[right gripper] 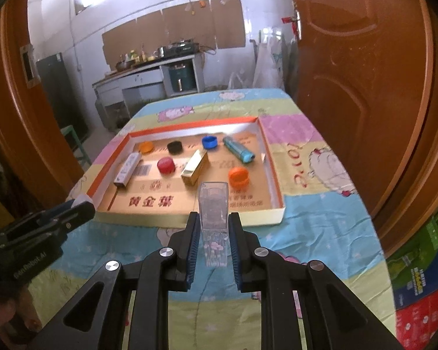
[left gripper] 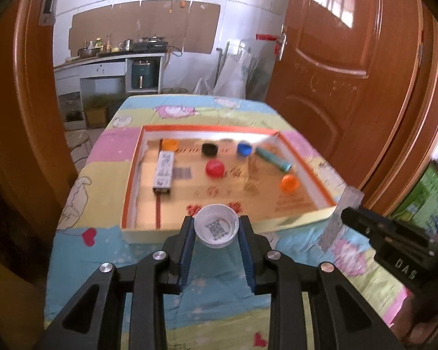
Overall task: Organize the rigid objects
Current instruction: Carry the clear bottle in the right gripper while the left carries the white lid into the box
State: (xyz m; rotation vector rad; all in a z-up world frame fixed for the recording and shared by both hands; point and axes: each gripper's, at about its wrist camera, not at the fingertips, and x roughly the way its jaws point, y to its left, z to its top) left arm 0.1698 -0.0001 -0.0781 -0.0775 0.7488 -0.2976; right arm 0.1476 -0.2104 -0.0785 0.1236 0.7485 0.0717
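My left gripper [left gripper: 216, 227] is shut on a white bottle cap [left gripper: 216, 225], open side up, just above the near wall of the shallow cardboard tray [left gripper: 125, 204]. My right gripper [right gripper: 213, 224] is shut on a clear square plastic box [right gripper: 213, 218], held upright in front of the tray [right gripper: 277, 207]. In the tray lie a red cap [right gripper: 165, 165], black cap [right gripper: 174, 147], blue cap [right gripper: 209, 142], two orange caps [right gripper: 239, 176] [right gripper: 146, 147], a teal tube [right gripper: 238, 152], a gold box [right gripper: 195, 166] and a white box [right gripper: 127, 169].
The tray rests on a table covered with a pastel cartoon cloth [right gripper: 321, 233]. Brown wooden doors [right gripper: 365, 73] stand close on both sides. Coloured cartons [right gripper: 423, 277] sit at the right. A kitchen counter [left gripper: 108, 58] is beyond the table.
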